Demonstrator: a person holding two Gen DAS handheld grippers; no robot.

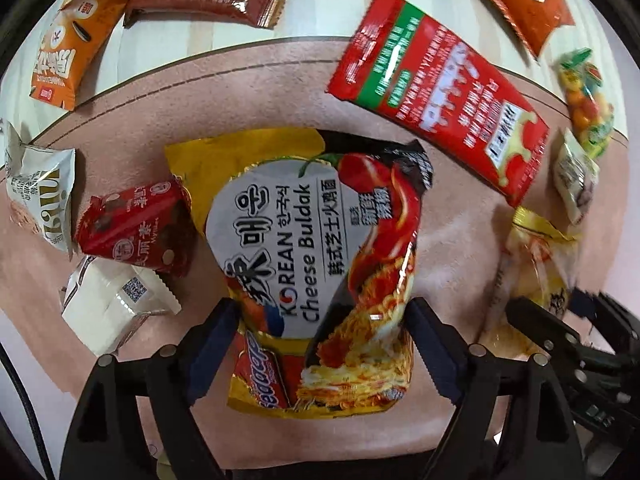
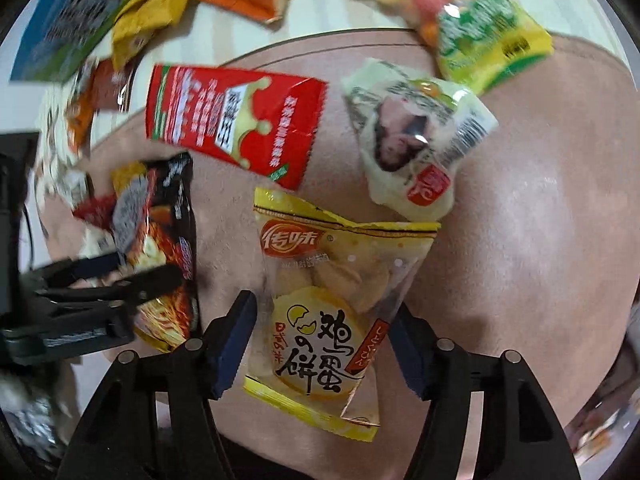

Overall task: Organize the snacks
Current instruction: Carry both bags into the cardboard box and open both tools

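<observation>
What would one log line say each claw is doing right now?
left claw: shut on Cheese Buldak packet | right claw: shut on egg cracker packet | surface: pink mat

A pale wooden worktop (image 1: 320, 8) carries a pinkish-brown mat (image 1: 248, 92) with a stitched edge; light glares off the mat's right side.
</observation>
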